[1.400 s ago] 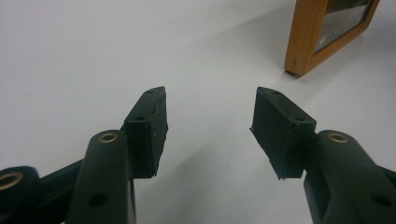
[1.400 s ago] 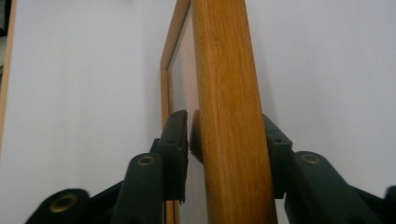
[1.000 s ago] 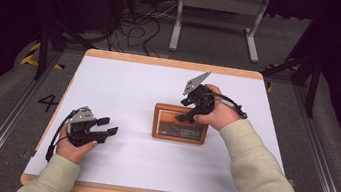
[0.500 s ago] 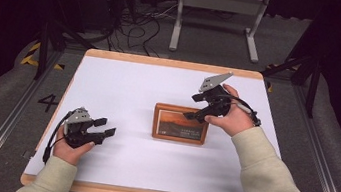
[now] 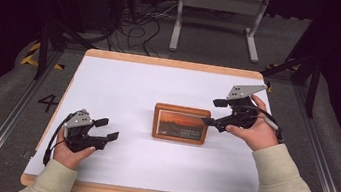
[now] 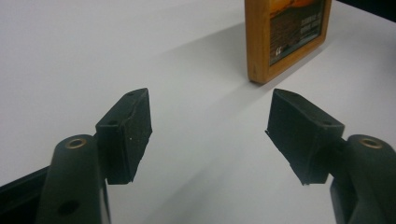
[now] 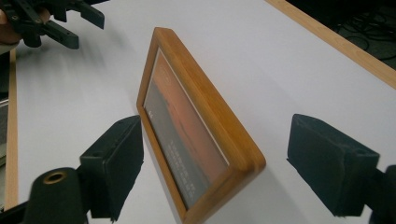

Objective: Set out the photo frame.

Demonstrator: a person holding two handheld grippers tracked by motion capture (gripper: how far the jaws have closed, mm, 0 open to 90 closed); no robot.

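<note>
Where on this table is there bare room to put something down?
The table is bare across its far half beyond the picture frame, and along the near edge between the left tongs and the right sleeve. It is crowded only at the frame's right end, where the open right tongs sit.

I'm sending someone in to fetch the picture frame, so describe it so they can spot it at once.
Find the white-topped table with the pale wood edge. Just right of its middle stands a small wooden picture frame, between the open jaws of the right gripper. It holds an orange sunset picture with small lettering and is the table's one loose object.
</note>
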